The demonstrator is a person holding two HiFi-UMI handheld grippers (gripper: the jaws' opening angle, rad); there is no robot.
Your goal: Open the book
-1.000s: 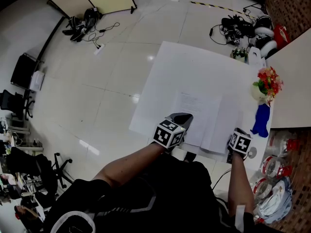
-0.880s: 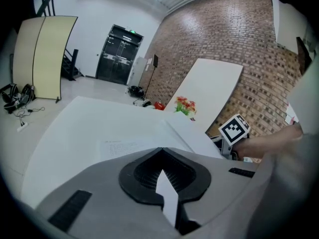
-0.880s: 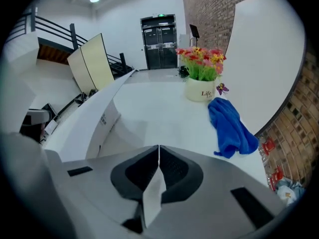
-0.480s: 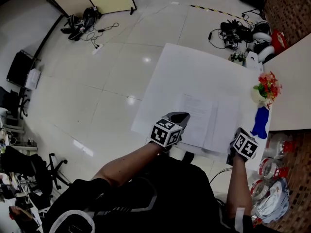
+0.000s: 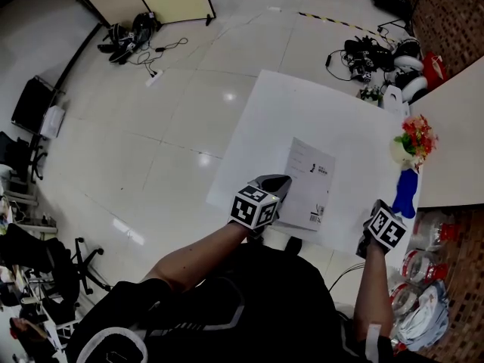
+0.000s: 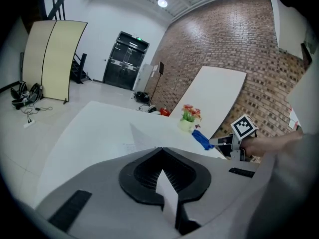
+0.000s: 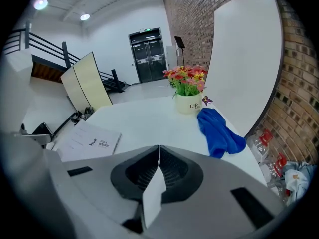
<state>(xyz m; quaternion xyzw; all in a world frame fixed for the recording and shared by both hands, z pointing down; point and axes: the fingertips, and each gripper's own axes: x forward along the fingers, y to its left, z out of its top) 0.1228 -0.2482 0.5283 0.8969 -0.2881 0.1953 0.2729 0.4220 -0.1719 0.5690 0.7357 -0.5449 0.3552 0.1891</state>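
The book point(image 5: 308, 184) lies shut on the white table point(image 5: 302, 104), its white printed cover facing up; the right gripper view shows it too point(image 7: 89, 141). My left gripper point(image 5: 281, 180) rests at the book's left edge with its jaws together point(image 6: 162, 149). A paper corner point(image 6: 140, 136) stands just beyond its tips; I cannot tell whether it is pinched. My right gripper point(image 5: 376, 218) hovers off the book near the table's front right corner. Its jaws are shut on nothing point(image 7: 158, 148).
A pot of flowers point(image 5: 412, 138) and a blue cloth point(image 5: 406, 189) sit at the table's right edge, beside a tilted white board point(image 7: 244, 59). Cables and gear point(image 5: 370, 48) lie on the floor beyond the table. Bottles and bags point(image 5: 427, 271) are at the lower right.
The book lay open with two pages spread; its right half has now folded over to the left, so it is shut. My right gripper drew away toward the lower right and rose.
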